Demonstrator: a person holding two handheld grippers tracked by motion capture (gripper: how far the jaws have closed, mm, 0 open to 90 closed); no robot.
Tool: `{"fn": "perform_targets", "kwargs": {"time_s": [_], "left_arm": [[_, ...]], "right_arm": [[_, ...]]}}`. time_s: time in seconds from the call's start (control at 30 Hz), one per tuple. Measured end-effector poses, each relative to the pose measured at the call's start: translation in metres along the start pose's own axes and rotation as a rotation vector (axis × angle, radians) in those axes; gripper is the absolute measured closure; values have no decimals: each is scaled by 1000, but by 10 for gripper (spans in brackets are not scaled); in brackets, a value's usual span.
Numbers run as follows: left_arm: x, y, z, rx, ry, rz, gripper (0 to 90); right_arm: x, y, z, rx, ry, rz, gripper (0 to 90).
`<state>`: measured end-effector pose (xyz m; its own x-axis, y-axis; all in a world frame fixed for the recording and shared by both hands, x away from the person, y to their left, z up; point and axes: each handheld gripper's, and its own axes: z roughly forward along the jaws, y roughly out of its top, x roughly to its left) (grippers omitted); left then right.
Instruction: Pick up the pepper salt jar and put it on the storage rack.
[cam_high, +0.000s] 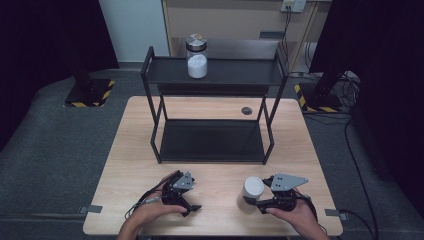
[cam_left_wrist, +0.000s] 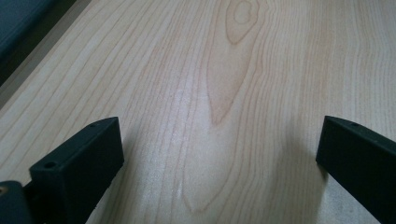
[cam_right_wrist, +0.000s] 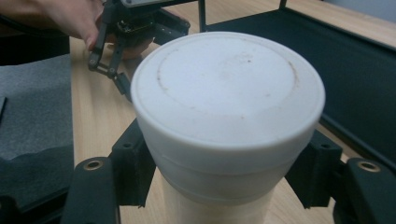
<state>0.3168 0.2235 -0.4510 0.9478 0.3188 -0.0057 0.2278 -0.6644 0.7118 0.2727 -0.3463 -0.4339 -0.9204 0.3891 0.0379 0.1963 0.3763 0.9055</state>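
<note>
Right gripper (cam_high: 261, 196) fingers clamped on white-lidded jar (cam_high: 253, 188), left gripper (cam_high: 186, 200) fingers spread at nine o'clock; could slip if squeezed only under the lid.

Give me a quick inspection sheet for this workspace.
Surface: light wooden table, bare around the grippers.
Job's things: white jar stands between the right gripper's jaws; glass jar with white powder sits on the top shelf of the black rack.
Clutter: nothing seen.
Grippers: right gripper shut on the white jar; left gripper open over bare wood.
Cables: one trails from the left gripper; more lie on the floor at right.
Surroundings: grey floor mat, dark curtains, striped stand feet.
</note>
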Motion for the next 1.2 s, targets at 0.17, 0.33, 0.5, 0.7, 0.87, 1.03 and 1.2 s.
{"fn": "perform_targets", "kwargs": {"time_s": [0.17,0.33,0.5,0.7,0.87,1.03,1.2], "left_arm": [[0,0,0,0,-1,1,0],[0,0,0,0,-1,1,0],[0,0,0,0,-1,1,0],[0,0,0,0,-1,1,0],[0,0,0,0,-1,1,0],[0,0,0,0,-1,1,0],[0,0,0,0,-1,1,0]], "right_arm": [[-4,-2,-2,-11,9,22,361],[-5,2,-10,-27,0,8,361],[-14,10,-22,-39,11,3,361],[-29,25,-33,-43,39,-5,361],[-41,44,-43,-56,53,-14,361],[-53,62,-52,-79,57,-8,361],[-65,80,-59,-87,62,-5,361]]}}
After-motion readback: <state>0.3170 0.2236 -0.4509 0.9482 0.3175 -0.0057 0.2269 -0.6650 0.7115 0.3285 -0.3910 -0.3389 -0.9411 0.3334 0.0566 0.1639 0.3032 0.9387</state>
